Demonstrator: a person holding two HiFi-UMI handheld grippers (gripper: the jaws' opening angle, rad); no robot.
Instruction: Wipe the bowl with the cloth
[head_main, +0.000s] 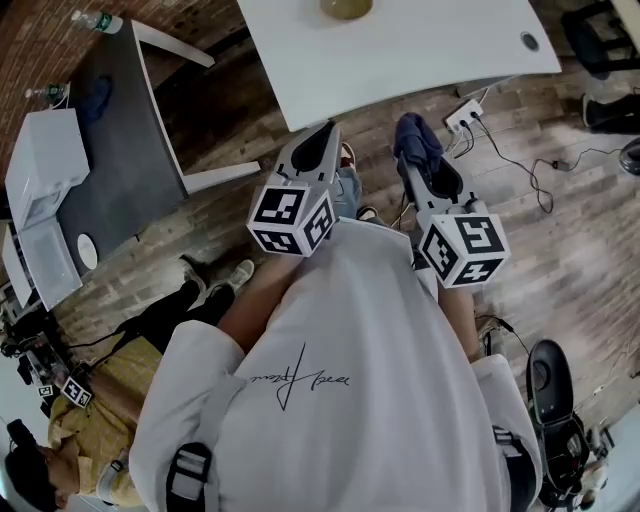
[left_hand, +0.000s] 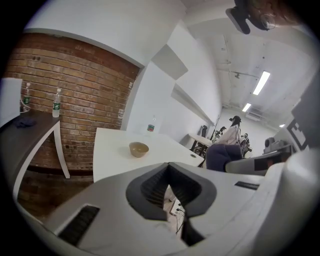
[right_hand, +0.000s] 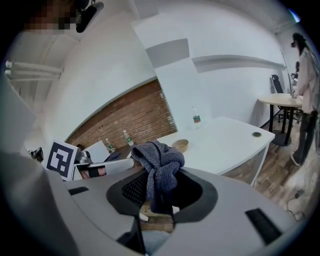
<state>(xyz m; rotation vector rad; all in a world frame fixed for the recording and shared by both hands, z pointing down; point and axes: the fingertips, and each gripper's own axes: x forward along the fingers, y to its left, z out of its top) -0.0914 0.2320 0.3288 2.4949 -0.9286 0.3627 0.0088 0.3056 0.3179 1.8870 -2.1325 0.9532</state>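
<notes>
A small tan bowl stands on the white table ahead of me; in the left gripper view the bowl and in the right gripper view the bowl sit well beyond the jaws. My right gripper is shut on a bunched blue-grey cloth, and the cloth sticks up between its jaws. The left gripper is held beside it, jaws shut with nothing in them. Both grippers hover over the wooden floor, short of the table's near edge.
A dark grey table at the left carries water bottles and a white box. A power strip with cables lies on the floor. A water bottle stands on the white table. Another person is at lower left.
</notes>
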